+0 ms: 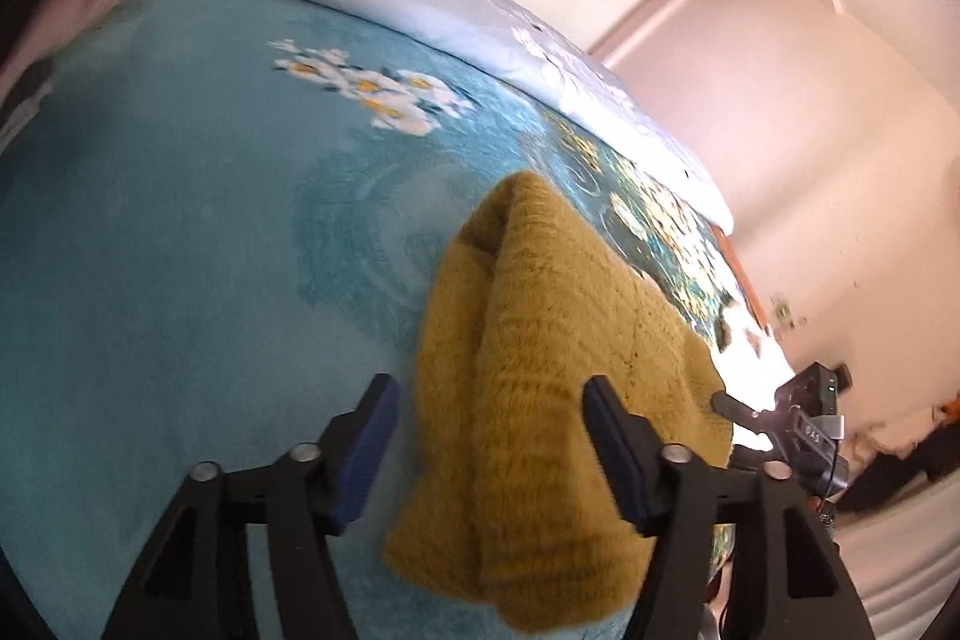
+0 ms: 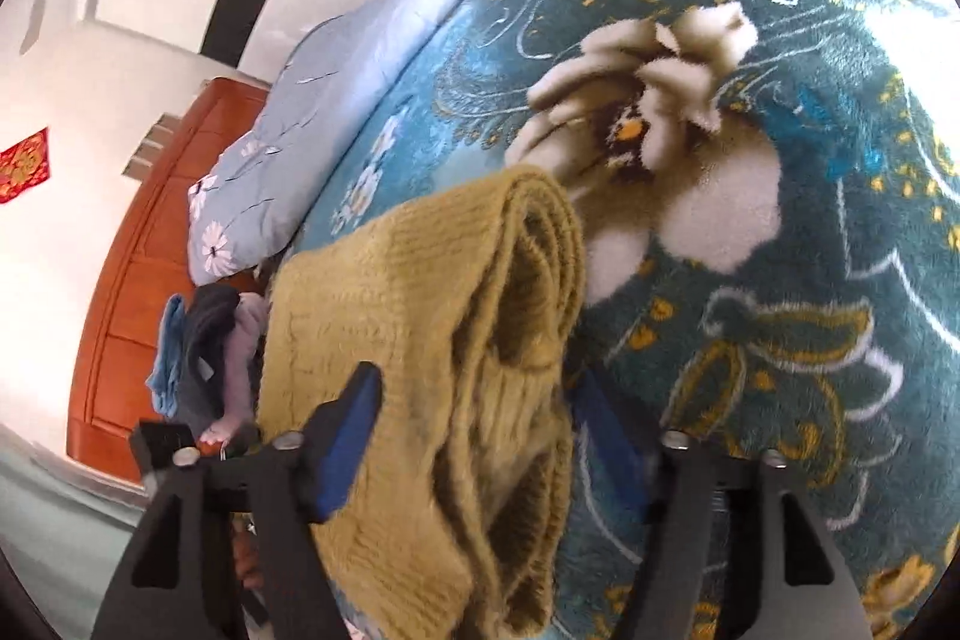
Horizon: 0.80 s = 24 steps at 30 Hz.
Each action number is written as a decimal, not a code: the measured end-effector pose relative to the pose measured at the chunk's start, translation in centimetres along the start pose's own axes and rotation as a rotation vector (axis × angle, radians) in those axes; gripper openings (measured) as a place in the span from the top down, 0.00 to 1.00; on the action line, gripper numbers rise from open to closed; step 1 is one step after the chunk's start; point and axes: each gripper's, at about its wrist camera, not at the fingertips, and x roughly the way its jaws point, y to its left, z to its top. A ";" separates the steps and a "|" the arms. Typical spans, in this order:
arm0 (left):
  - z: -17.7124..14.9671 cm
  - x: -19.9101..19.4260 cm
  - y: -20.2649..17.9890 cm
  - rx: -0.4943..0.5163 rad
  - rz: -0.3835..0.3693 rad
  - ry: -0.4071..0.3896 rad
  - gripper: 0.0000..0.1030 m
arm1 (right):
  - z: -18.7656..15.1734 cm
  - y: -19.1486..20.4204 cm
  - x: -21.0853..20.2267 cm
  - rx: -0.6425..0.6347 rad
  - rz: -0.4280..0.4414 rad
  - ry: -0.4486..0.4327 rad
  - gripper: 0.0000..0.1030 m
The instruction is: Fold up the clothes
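A folded mustard-yellow knit sweater (image 1: 540, 370) lies on a teal floral blanket (image 1: 180, 250). My left gripper (image 1: 489, 406) is open, its blue-padded fingers (image 1: 372, 436) straddling the near end of the sweater. In the right wrist view the same sweater (image 2: 420, 340) shows as a thick fold with stacked layers at its far end. My right gripper (image 2: 474, 412) is open around it; the right finger is partly hidden behind the knit. The right gripper also shows in the left wrist view (image 1: 798, 418) at the sweater's far right side.
A pale blue flowered quilt (image 2: 288, 112) lies along the far side of the blanket. A pile of blue, dark and pink clothes (image 2: 198, 352) sits beside an orange wooden headboard (image 2: 138, 280). White walls stand beyond the bed.
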 end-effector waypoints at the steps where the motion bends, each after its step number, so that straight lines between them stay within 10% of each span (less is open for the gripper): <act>1: 0.4 0.6 0.0 0.005 -0.007 0.017 0.33 | -0.3 -0.1 0.2 0.001 0.000 0.002 0.27; 7: 0.4 4.8 1.6 -0.072 -0.082 0.163 0.33 | -1.3 0.7 1.6 0.014 0.024 -0.012 0.21; 14: 0.0 4.8 3.0 -0.146 -0.178 0.153 0.37 | -1.6 1.3 2.3 -0.005 0.074 0.020 0.21; 19: -0.3 4.6 2.2 -0.114 -0.161 0.129 0.53 | -1.3 -0.4 1.8 0.066 0.098 0.040 0.56; 24: -0.7 3.7 0.8 -0.040 -0.105 0.092 0.64 | -1.2 0.6 1.6 0.051 0.087 0.061 0.64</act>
